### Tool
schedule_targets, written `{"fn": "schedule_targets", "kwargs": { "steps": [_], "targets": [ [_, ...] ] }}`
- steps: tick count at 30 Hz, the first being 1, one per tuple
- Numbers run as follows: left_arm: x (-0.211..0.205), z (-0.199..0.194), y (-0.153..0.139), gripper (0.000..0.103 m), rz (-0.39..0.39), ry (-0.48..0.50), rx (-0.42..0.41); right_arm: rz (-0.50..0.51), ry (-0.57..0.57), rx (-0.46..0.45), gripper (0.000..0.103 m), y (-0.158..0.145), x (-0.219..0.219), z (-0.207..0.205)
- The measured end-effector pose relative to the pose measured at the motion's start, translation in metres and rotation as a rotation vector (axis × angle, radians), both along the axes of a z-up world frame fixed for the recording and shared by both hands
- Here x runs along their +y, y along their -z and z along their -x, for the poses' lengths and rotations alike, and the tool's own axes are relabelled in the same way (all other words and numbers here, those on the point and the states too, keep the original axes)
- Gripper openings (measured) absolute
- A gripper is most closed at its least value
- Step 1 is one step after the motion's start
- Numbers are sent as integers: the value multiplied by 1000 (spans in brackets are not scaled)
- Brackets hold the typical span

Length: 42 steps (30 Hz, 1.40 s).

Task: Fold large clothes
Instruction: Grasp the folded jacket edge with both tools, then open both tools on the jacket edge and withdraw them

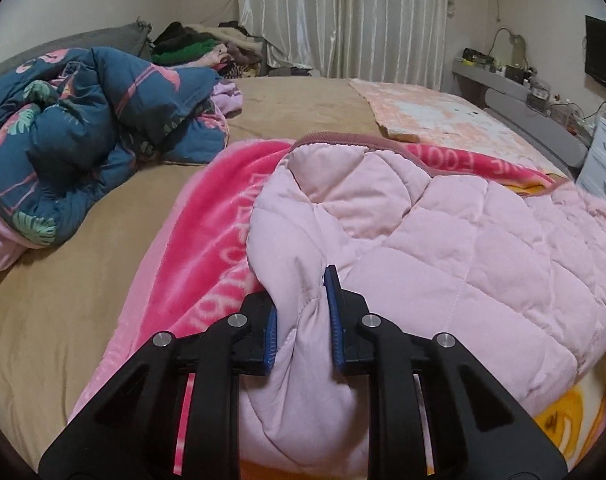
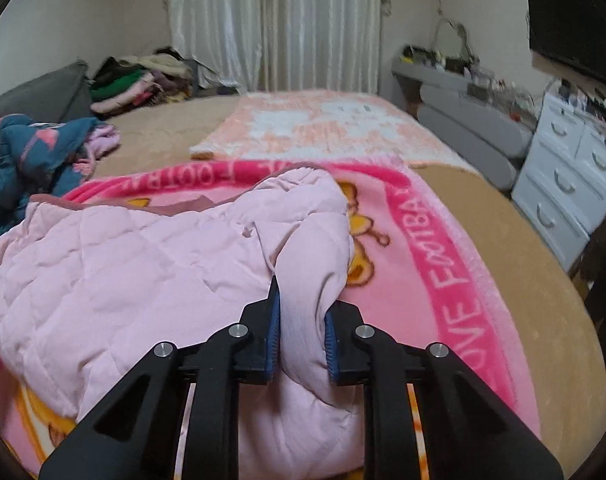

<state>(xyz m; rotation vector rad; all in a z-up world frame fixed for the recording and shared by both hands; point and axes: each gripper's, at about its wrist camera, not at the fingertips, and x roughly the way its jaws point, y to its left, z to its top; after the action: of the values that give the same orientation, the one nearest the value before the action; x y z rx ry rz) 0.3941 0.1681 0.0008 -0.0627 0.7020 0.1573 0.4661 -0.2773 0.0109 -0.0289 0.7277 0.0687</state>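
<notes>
Pale pink quilted garment lies on a bright pink printed blanket spread over the tan-covered bed, its dusty-rose trimmed edge turned toward the curtains. The left hand-held gripper is clamped on a bunched fold at the garment's left side, blue pads pressing the fabric from both sides; the right hand-held gripper is clamped likewise on a fold at the garment's right side. A crumpled navy floral quilt sits well apart on the bed, and a peach-and-white blanket lies flat beyond the pink blanket.

Bare bedsheet passable ahead; crumpled duvet blocks left.
</notes>
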Motion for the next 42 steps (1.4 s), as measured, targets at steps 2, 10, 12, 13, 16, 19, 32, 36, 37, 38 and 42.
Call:
{"fn": "schedule_targets", "kwargs": {
  "steps": [2,10,12,13,16,19,32,36,37,38,42],
  "targets": [
    [1,-7,6,13,0,-5,12,7,16,24,17,10,2,-11],
    [3,-20,27,14,-14,-23,50,21,35,94,18,42,7,-27],
    [1,-23,32,15,-24,-28,62,29,44,106,20,49,7,-29],
    [1,-24,33,15,-28,-30,66,35,45,111,21,53,7,-30],
    [1,-25,37,18,-30,-35,77,41,55,120,28,61,7,-30],
    [1,-24,36,24,-37,-25,98,13,76,144,39,63,-1,-26],
    [-3,6,6,64,-29,-24,92,-89,73,90,95,26,-29,34],
    [-8,21,-11,76,-24,-15,66,-123,45,60,99,11,-29,54],
    [-9,24,-14,85,-22,-16,60,-126,39,51,99,7,-29,59],
    [-10,28,-19,89,-19,-17,51,-127,34,40,99,3,-29,64],
    [-14,46,-36,94,-13,-9,27,-135,8,-11,99,-17,-26,91]
  ]
}}
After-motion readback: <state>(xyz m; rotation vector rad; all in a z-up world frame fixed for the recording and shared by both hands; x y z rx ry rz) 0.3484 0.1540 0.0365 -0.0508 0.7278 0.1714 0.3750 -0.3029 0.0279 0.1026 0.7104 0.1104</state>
